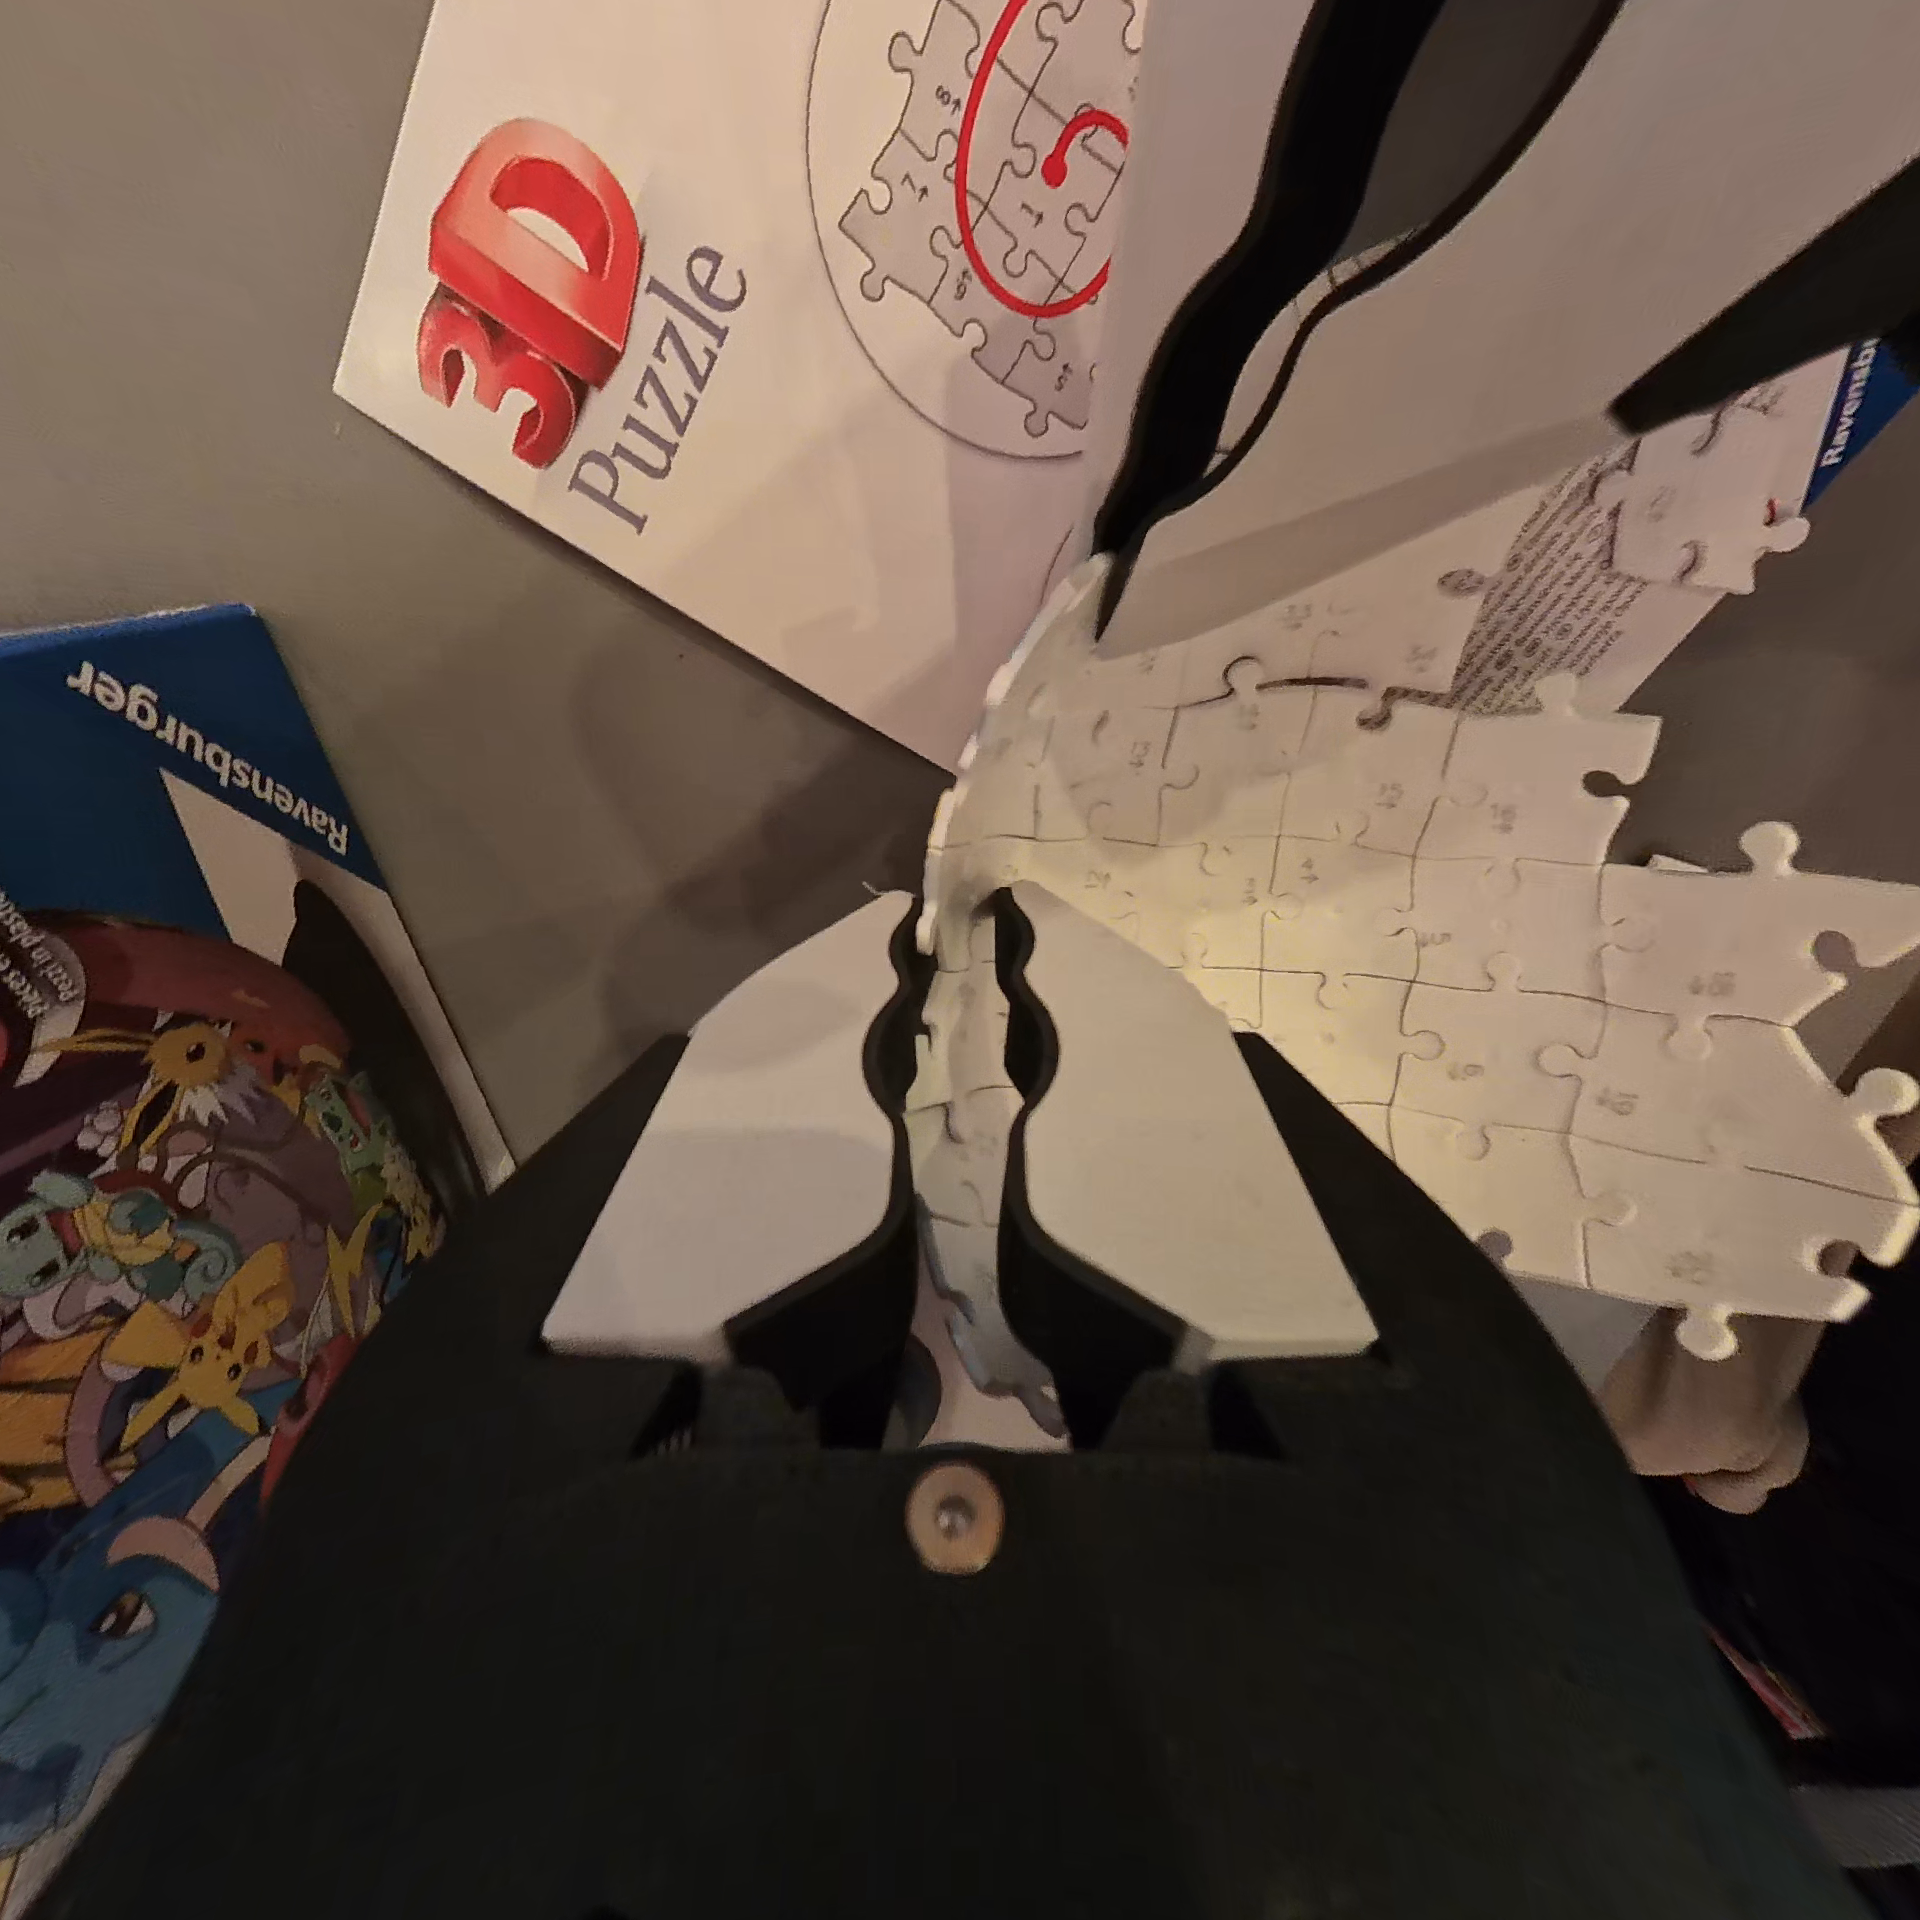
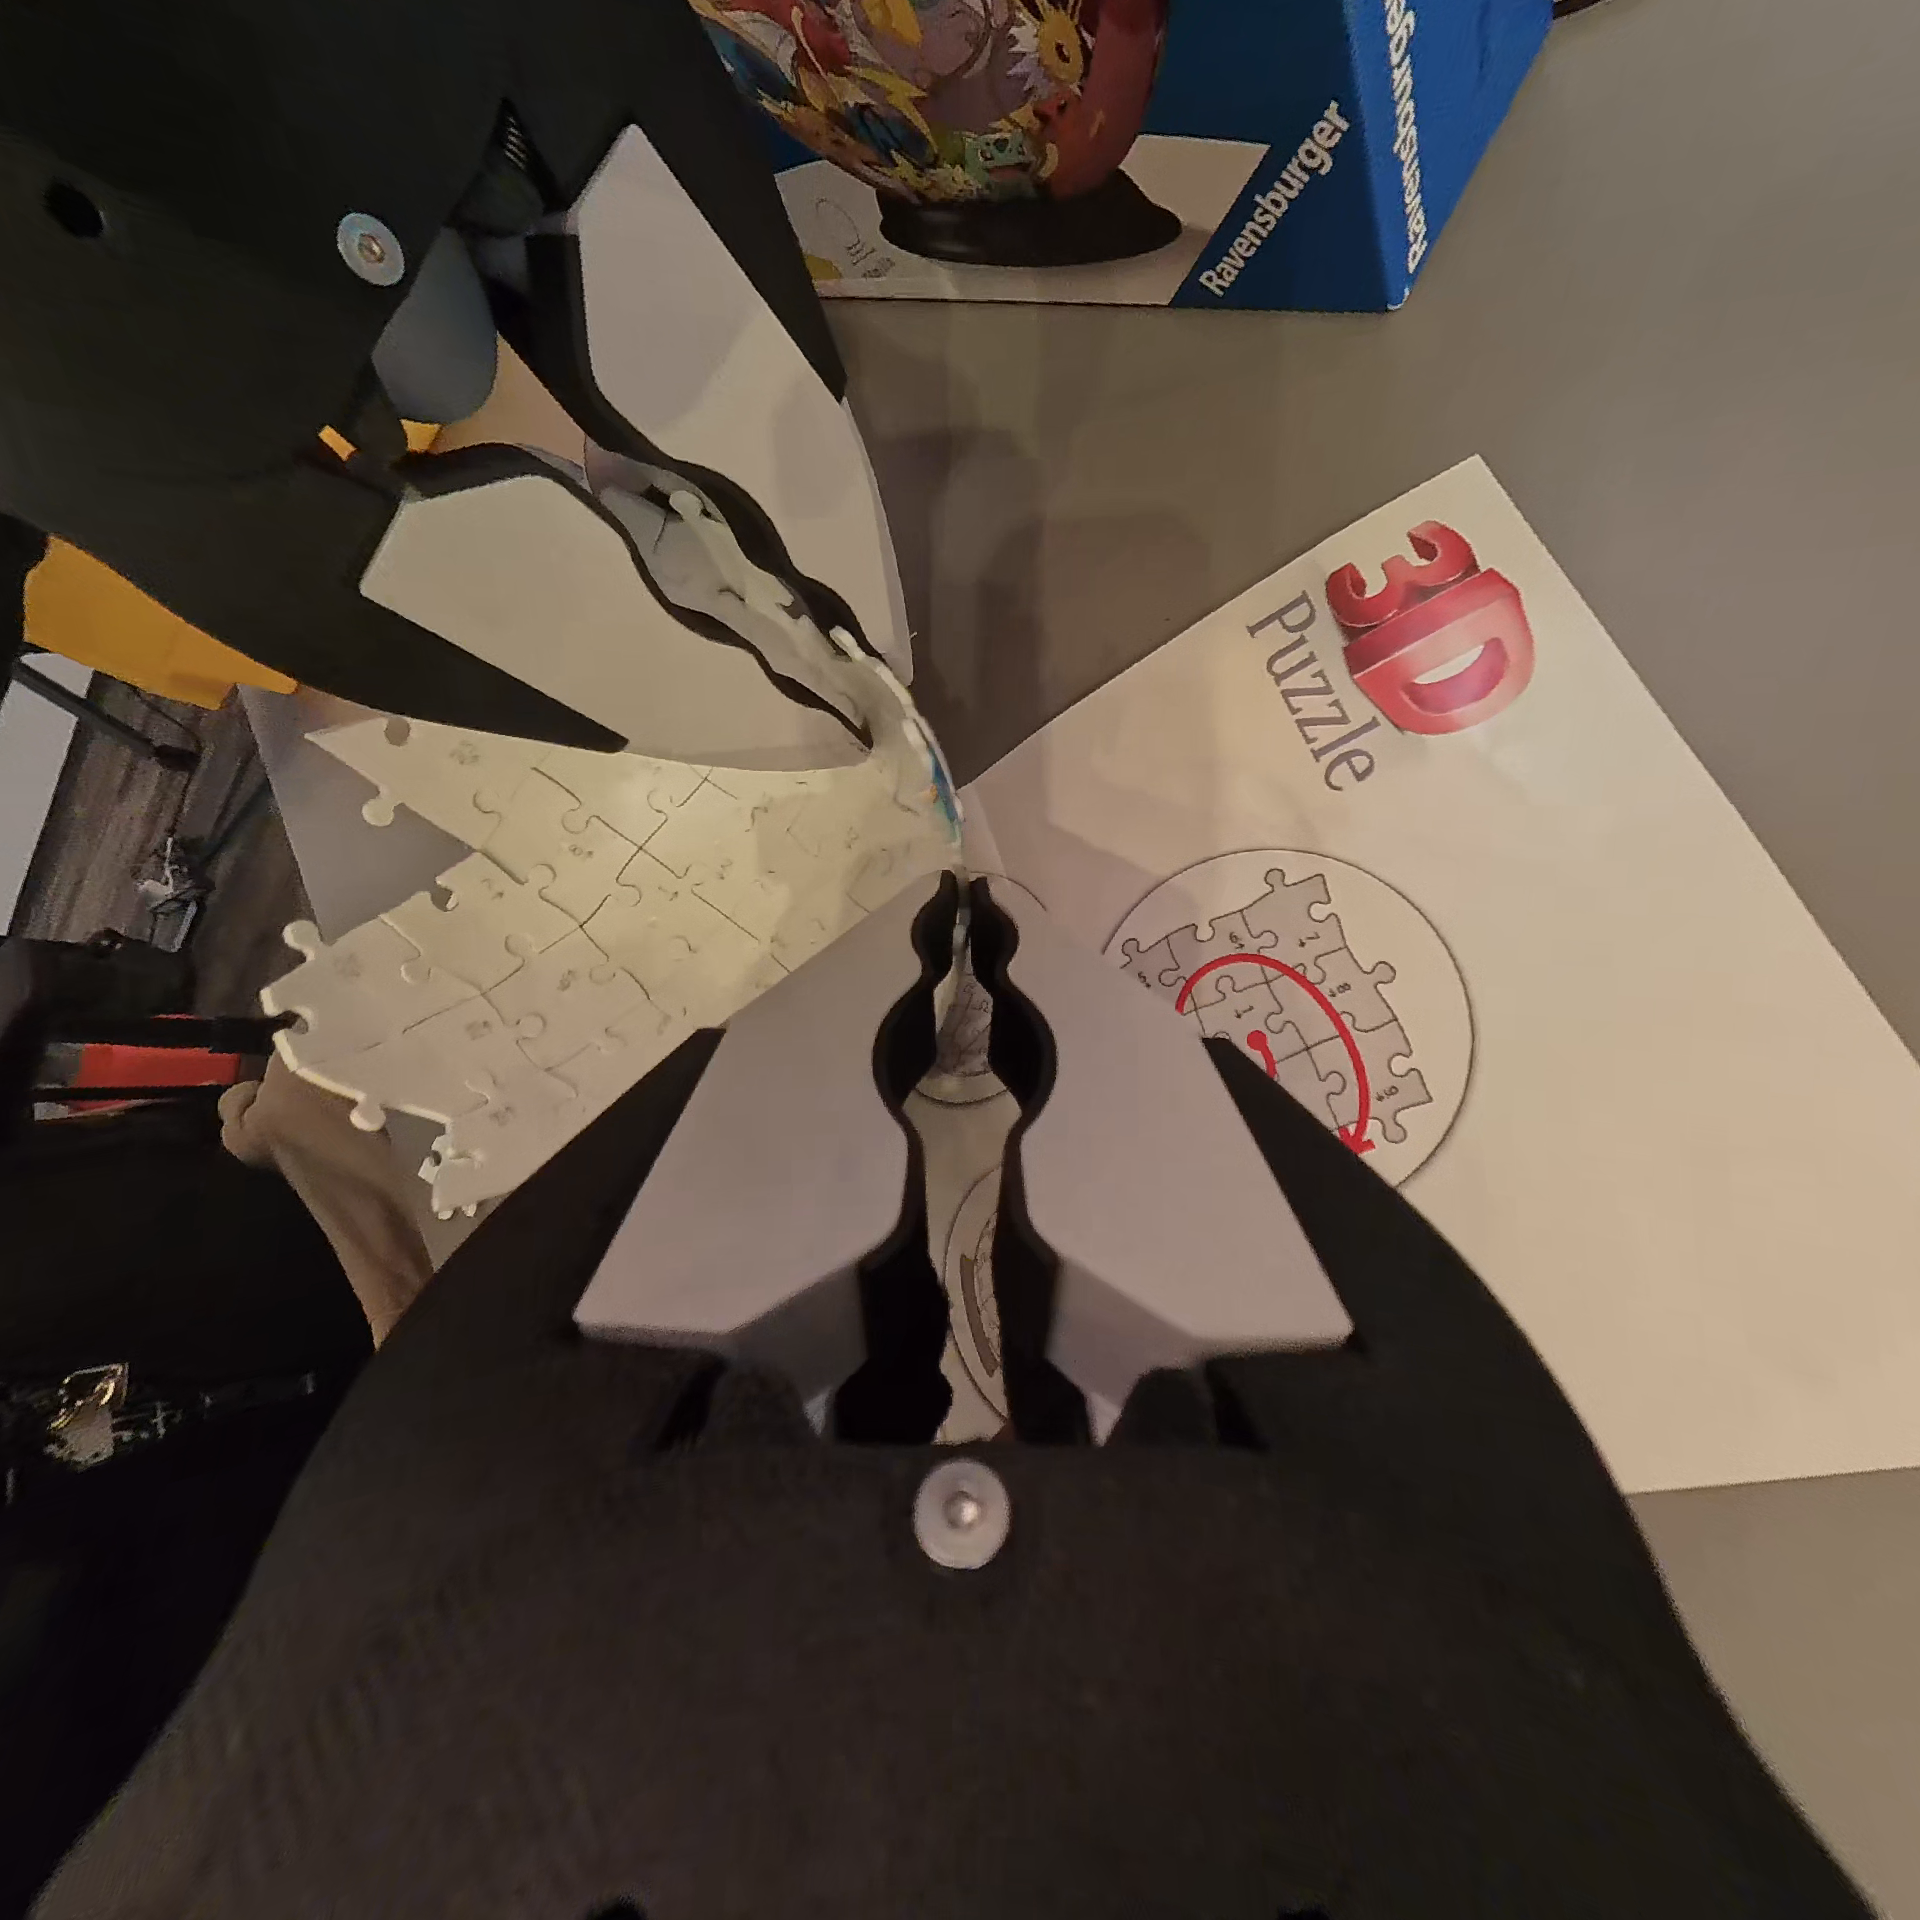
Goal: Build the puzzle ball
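Both my views are dim and warm-toned. A yellowish glow sits on the white inner face of the puzzle shell [image 1: 1351, 935], brightest near its middle. Soft grey shadows spread over the table [image 2: 1143, 436] towards twelve o'clock. Wide-angle bending curves the leaflet [image 1: 748, 416] edges. The blue box [image 1: 208, 1091] at nine o'clock looks slightly smeared.
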`<state>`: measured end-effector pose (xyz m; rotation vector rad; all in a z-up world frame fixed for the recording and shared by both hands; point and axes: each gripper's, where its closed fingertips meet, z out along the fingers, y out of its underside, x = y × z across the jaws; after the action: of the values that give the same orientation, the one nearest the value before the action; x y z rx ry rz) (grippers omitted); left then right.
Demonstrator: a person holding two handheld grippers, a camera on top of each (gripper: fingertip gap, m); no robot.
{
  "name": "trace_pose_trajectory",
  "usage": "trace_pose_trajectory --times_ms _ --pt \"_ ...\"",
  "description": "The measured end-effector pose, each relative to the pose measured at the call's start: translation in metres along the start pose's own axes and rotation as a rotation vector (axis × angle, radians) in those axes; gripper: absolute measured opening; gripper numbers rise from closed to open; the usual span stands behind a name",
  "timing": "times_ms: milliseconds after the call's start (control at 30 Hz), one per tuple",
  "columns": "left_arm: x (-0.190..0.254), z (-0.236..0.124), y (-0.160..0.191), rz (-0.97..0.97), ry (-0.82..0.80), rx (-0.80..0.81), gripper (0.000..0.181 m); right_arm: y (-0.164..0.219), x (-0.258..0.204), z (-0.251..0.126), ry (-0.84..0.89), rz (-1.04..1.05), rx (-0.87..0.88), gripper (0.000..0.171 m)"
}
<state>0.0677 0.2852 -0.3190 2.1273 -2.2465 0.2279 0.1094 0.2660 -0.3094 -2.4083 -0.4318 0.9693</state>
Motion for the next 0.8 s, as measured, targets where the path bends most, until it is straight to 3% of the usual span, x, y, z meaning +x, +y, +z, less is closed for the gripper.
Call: trace_pose_trajectory --times_ms 800 --pt "0.0017 -0.0016 0.0001 0.0 0.025 0.047 0.008 -0.0017 0.0029 0.0031 -0.04 0.058 0.026 0.0"
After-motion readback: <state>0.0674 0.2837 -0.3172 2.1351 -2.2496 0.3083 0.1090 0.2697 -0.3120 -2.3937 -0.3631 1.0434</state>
